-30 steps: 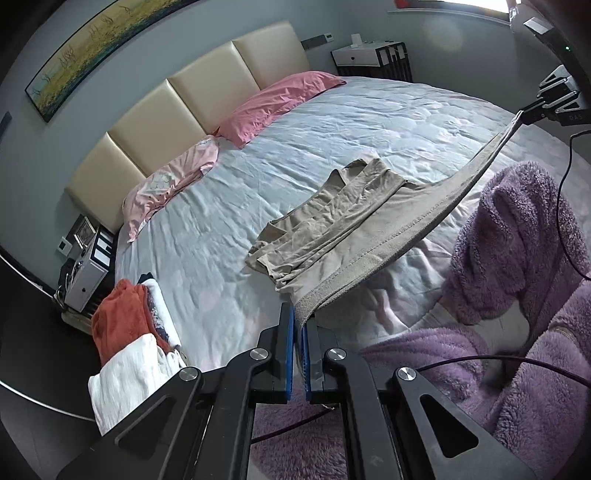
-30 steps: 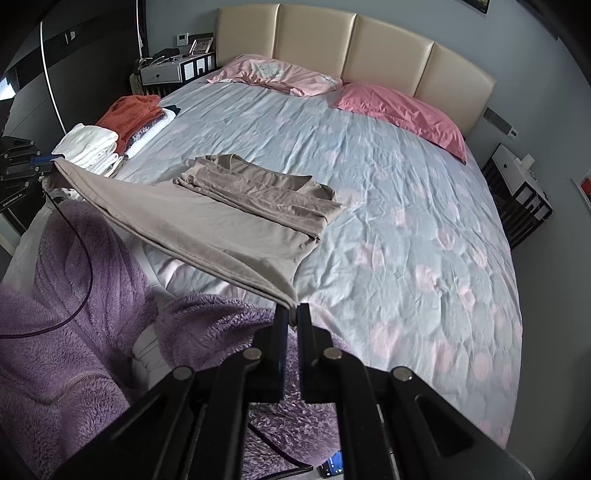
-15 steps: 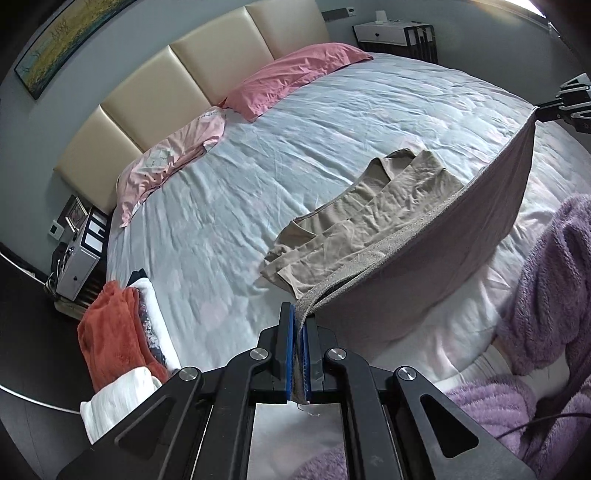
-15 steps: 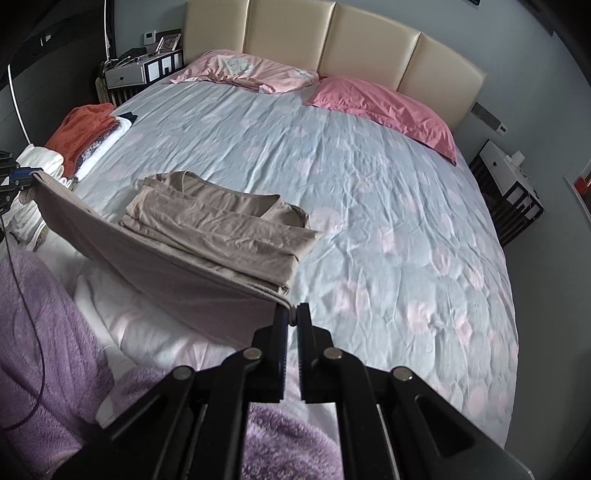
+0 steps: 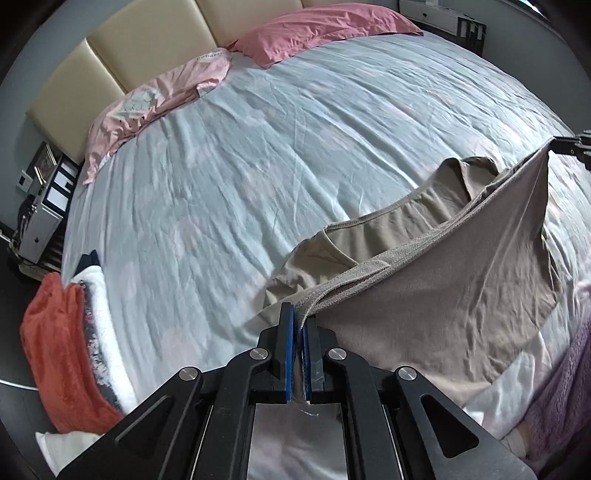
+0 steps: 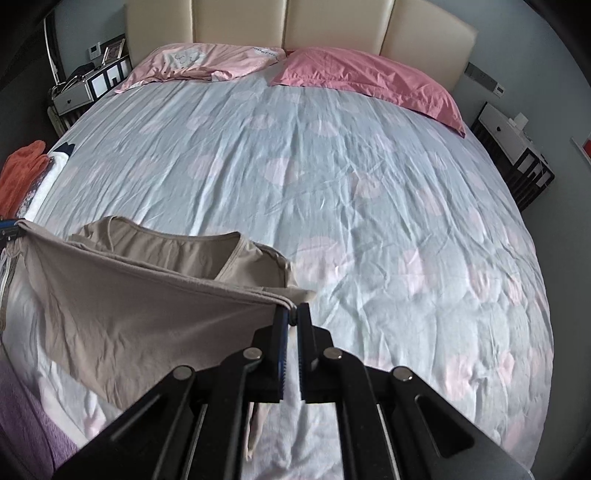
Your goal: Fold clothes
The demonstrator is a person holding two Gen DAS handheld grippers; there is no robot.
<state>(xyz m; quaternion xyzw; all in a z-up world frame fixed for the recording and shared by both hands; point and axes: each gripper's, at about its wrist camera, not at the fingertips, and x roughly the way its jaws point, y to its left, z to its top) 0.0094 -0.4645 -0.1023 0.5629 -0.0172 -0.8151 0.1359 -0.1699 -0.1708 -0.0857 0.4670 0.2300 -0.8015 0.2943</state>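
A wide bed [image 6: 332, 192] under a pale blue sheet with faint pink blotches fills both views, backed by a cream padded headboard [image 6: 295, 26].

The left gripper [image 5: 298, 321] is clamped on one corner of the hem of a thin beige knit top [image 5: 443, 295], its blue-lined jaws pressed together with the ribbed edge pinched between them. The right gripper [image 6: 290, 317] pinches the other hem corner the same way. Between the two the hem runs taut and raised, and the body of the top hangs below it as a slack sheet; the far part, with its neckline, lies on the sheet near the foot of the bed. Holding both corners level and apart likely keeps the edge straight so it can be brought over the part lying flat as one even fold.

The left wrist view shows a stack of folded laundry, an orange fleece [image 5: 55, 350] beside white cloth, at the bed's left edge, where a finished piece would probably go; the right wrist view catches only its edge. The right wrist view alone shows both pink pillows [image 6: 369, 77] squarely and the clear sheet to the right.
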